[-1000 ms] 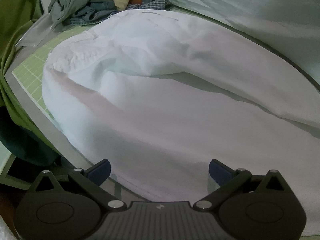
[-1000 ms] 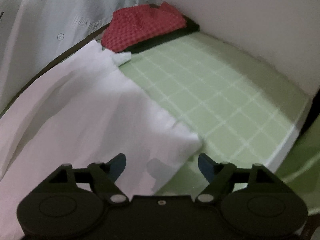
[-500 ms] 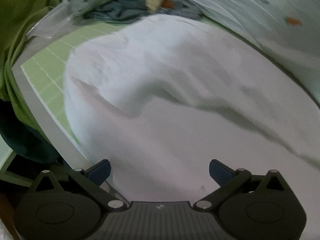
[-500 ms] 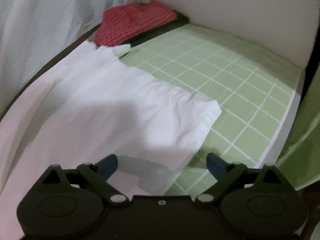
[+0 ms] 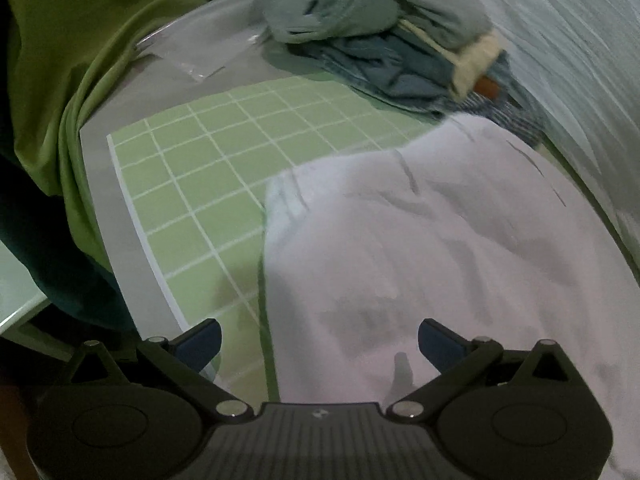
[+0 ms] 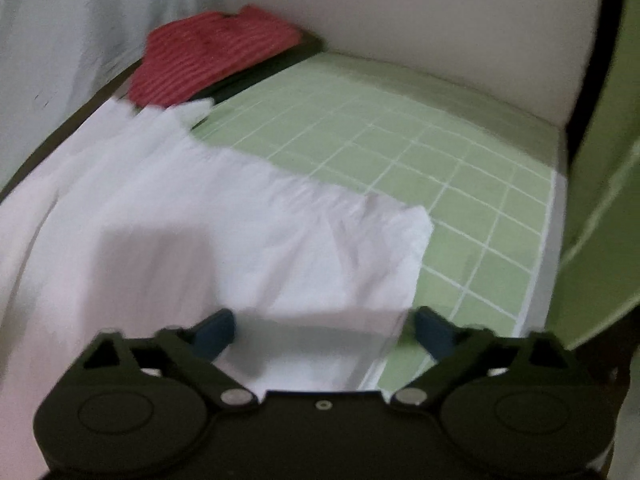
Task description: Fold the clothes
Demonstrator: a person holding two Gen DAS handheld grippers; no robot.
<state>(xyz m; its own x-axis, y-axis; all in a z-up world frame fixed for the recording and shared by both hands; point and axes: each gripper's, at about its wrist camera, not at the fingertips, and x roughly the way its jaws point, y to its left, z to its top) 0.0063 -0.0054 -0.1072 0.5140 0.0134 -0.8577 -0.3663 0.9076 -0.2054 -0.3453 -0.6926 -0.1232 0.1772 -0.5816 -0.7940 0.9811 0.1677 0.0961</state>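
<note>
A white garment (image 5: 420,240) lies spread on the green grid mat (image 5: 208,168). My left gripper (image 5: 319,332) hovers open over its left edge, which runs up between the two fingers. In the right wrist view the same white garment (image 6: 200,208) ends in a corner on the mat (image 6: 400,152). My right gripper (image 6: 324,318) is low over that end. Its jaws are closing, with the cloth's edge lying between them and the pads not pressing on it.
A heap of grey, blue and cream clothes (image 5: 360,32) sits at the mat's far end beside a clear plastic bag (image 5: 200,52). Green fabric (image 5: 80,40) hangs off the left side. A folded red garment (image 6: 212,60) lies in the far corner by a white wall (image 6: 440,20).
The left gripper has slid left along the white garment, so its left edge and more green mat now show. The right gripper has shifted slightly, and the garment's corner lies flatter and further out.
</note>
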